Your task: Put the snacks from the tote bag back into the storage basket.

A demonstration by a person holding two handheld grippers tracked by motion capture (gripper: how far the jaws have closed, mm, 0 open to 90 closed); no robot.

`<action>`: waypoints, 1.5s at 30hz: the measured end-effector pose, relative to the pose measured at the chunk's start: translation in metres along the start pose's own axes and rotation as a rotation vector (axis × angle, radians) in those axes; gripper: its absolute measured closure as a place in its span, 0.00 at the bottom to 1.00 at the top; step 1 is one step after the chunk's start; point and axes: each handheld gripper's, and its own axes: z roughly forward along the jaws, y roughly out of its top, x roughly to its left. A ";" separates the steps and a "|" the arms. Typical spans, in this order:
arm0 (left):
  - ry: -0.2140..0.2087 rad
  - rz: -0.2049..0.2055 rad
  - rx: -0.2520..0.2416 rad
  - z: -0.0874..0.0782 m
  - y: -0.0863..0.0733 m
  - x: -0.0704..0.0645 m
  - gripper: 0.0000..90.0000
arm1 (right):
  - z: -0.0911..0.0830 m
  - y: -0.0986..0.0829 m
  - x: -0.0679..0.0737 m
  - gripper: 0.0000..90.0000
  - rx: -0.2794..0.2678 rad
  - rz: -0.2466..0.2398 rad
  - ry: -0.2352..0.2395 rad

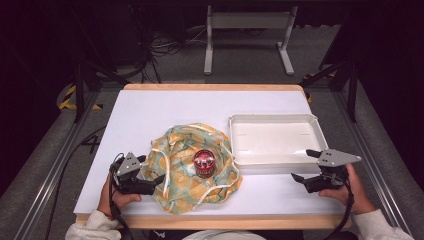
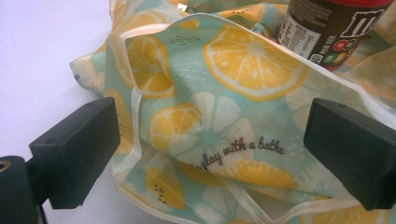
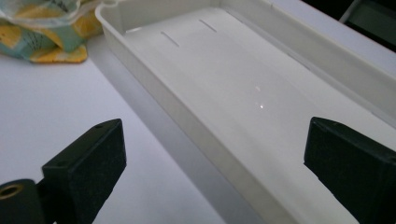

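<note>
A crumpled cloth bag [image 1: 185, 150] printed with lemon slices lies left of the table's middle. On it stands a small jar [image 1: 203, 163] with a red lid and a dark label. My left gripper [image 1: 151, 170] is open at the bag's left edge, and in the left gripper view its jaws [image 2: 210, 149] stand wide on either side of the bag's fabric [image 2: 233, 60], with the jar [image 2: 336, 28] beyond. My right gripper [image 1: 305, 165] is open at the front right corner of an empty white tray [image 1: 275, 140]. Its jaws [image 3: 215, 158] straddle the tray's near wall [image 3: 187, 116].
The white table top [image 1: 165, 105] has a wooden edge at front and back. A corner of the bag [image 3: 46, 42] lies close to the tray's left end. Behind the table, a metal stand [image 1: 247, 35] and cables [image 1: 160, 50] sit on the grey floor.
</note>
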 end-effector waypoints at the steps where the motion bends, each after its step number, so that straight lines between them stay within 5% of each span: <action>1: -0.001 0.001 -0.002 0.000 0.000 0.000 0.05 | -0.002 -0.002 0.001 0.07 -0.002 -0.007 -0.017; 5: -0.004 0.019 -0.015 -0.003 0.000 -0.002 0.05 | -0.004 -0.005 0.005 0.10 -0.014 -0.027 -0.037; 17: -0.011 0.019 -0.016 -0.005 -0.003 0.000 0.05 | 0.002 0.001 0.011 0.14 -0.032 -0.030 0.044; 27: 0.008 0.038 -0.013 -0.005 -0.003 -0.001 0.06 | 0.005 0.008 0.013 0.18 -0.051 -0.015 0.033; 45: 0.000 0.054 0.000 -0.005 -0.005 -0.001 0.06 | 0.011 0.035 0.016 0.19 -0.031 -0.065 0.053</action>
